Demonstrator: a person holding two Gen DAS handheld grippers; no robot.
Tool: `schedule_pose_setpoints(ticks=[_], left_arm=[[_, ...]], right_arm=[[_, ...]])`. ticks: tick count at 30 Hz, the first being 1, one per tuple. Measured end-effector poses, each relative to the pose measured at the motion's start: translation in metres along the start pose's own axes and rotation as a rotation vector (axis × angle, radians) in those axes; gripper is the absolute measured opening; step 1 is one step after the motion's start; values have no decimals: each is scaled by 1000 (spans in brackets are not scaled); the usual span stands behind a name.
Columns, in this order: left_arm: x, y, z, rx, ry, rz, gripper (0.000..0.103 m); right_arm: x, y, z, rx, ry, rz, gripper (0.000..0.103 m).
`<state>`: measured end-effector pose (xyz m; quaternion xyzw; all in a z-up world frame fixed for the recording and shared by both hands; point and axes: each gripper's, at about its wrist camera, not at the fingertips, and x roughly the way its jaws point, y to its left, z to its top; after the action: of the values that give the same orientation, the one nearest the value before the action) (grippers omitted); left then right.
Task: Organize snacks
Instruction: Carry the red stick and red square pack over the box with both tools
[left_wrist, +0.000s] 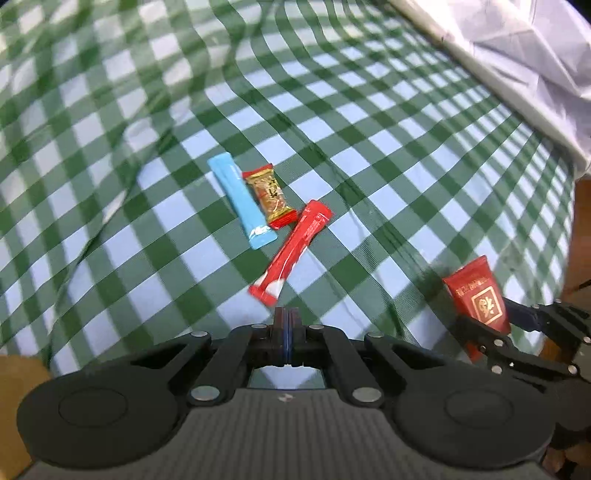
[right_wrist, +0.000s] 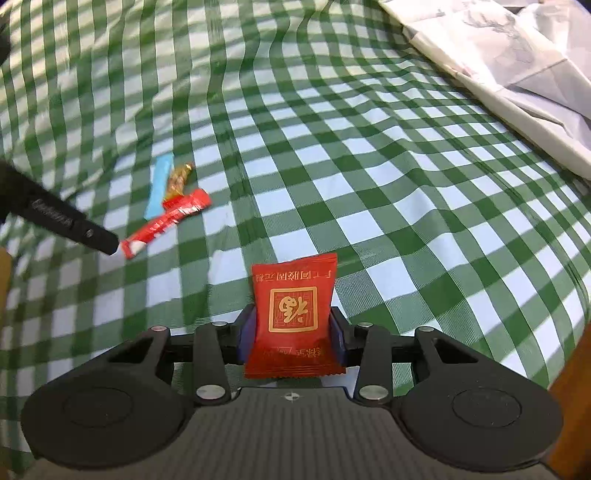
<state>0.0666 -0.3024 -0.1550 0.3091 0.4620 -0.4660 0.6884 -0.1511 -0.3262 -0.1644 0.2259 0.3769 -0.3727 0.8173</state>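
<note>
My left gripper (left_wrist: 287, 314) is shut with nothing between its fingers, just short of the near end of a red stick sachet (left_wrist: 291, 251). Beyond it lie a blue stick sachet (left_wrist: 242, 201) and a gold-and-red candy bar (left_wrist: 271, 195), side by side. My right gripper (right_wrist: 293, 328) is shut on a square red packet (right_wrist: 295, 314) with a gold emblem, held upright above the cloth. In the right wrist view the left gripper (right_wrist: 109, 242) reaches in from the left, its tip beside the red stick sachet (right_wrist: 170, 221). The red packet (left_wrist: 480, 295) also shows at the right of the left wrist view.
A green-and-white checked cloth (left_wrist: 332, 110) covers the table and is wrinkled at the left. A crumpled white sheet (right_wrist: 517, 55) lies along the far right. The brown wooden table edge (right_wrist: 572, 387) shows at the right, past the cloth.
</note>
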Motion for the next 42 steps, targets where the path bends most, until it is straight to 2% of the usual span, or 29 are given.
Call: schedule_pose_setpoints(ticks=[2,4,6,8,16,17,18,19,23,26,28,33,36,39,42], left_arm=[[-9,1,-2,5,-23,16,1],[-8,-1,6,8,-35,35,12],[0,-1,18,9,-37,41,54],[11,-1,29,-3,-49,58,64],[82,-5,50,-47,51,66,62],[81,-4,51,-65,25,65,41],[79,-4,52,-73,13,57,13],[78,-3,53,-84,23,41,9],[66,-4,43,-96,22,50,8],[36,-3,26,-126,-9,21,8],[7,-3,12,-127,-47,31,8],[-84,-4,-34,-175,-146,29,8],[-136,-4,-68,-224,-181,25,9],[-186,-3,-110,-267,-214,45,9],[-230,0,-157,-293,-255,104,9]], right_arm=[[-9,1,-2,11,-6,13,43],[-14,4,-4,9,-15,6,43],[-16,2,-4,24,-14,0,43],[-13,-2,-3,43,-11,-3,43],[18,-14,7,56,3,-24,45],[22,-15,6,56,8,-27,46],[28,-16,5,57,20,-29,48],[32,-17,3,53,23,-28,49],[30,-10,-7,-17,-17,-56,45],[21,-16,-4,40,4,-34,43],[9,-20,-4,68,-4,-17,42],[-43,-9,-6,94,-44,52,42],[-80,15,-14,69,-65,133,42],[-118,50,-30,26,-67,252,42],[-160,89,-46,-35,-55,371,42]])
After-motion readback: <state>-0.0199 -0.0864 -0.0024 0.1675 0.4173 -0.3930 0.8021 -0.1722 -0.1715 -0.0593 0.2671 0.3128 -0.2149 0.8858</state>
